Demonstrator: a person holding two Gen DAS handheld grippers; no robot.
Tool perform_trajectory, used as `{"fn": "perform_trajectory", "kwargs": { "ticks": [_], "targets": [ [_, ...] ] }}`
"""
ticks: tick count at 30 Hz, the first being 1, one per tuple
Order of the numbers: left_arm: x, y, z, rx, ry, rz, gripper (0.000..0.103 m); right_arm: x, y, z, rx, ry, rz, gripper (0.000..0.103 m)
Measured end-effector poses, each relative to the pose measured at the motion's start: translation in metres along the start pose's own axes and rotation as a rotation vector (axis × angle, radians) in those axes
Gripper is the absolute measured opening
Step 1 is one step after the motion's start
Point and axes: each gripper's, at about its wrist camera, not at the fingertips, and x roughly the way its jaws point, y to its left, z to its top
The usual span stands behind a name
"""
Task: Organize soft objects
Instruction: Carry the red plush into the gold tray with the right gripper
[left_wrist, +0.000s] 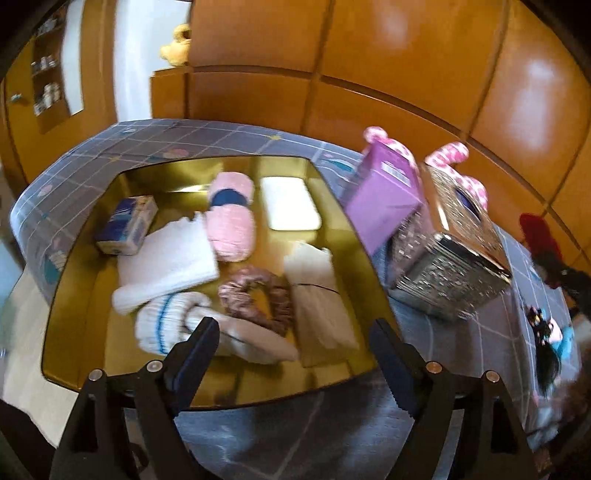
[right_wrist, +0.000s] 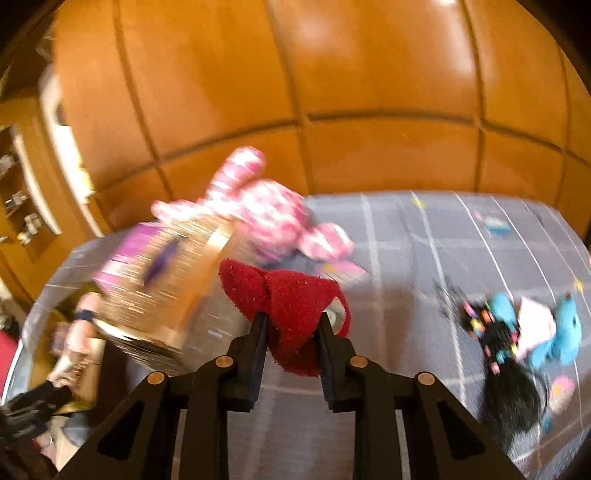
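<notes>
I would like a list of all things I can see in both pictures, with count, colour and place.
tray: 1, gold, on the bedspread
tissue pack: 1, blue and white, tray's far left
slipper: 1, pink with a navy band, tray's middle
folded cloths: several, white and beige, in the tray
scrunchie: 1, brown-pink, tray's middle
white pad: 1, tray's far side
purple box: 1, right of the tray
glitter box: 1, gold-silver, beside the purple box
pink plush: 1, pink and white, behind the boxes
doll: 1, blue, pink and black, on the bedspread
red sock: 1, in the right gripper
left gripper: open, above the tray
</notes>
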Motion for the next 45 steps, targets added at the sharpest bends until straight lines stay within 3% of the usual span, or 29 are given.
{"fn": "perform_trajectory", "kwargs": {
  "ticks": [3,10,16,25,31,40,45],
  "targets": [
    [-0.006,0.01,0.004,-0.027,-0.03,0.027,0.083,-0.007,0.027,0.009,-0.047,-0.024,0.073,0.024],
    [-0.017,0.02,0.011,-0.044,-0.076,0.069,0.084,-0.004,0.1,0.008,-0.195,0.023,0.254,0.024],
    [-0.02,0.019,0.012,-0.033,-0.087,0.069,0.084,0.002,0.143,-0.003,-0.281,0.083,0.334,0.024],
    [-0.014,0.02,0.009,-0.034,-0.067,0.037,0.084,0.033,0.181,0.003,-0.283,0.197,0.42,0.024],
    [-0.013,0.026,0.01,-0.048,-0.064,0.043,0.084,0.067,0.217,-0.003,-0.315,0.283,0.429,0.024],
    [-0.014,0.053,0.017,-0.134,-0.093,0.11,0.084,0.106,0.24,-0.022,-0.335,0.393,0.433,0.025],
    [-0.012,0.056,0.016,-0.132,-0.088,0.129,0.084,0.123,0.252,-0.028,-0.347,0.457,0.458,0.028]
  ]
}}
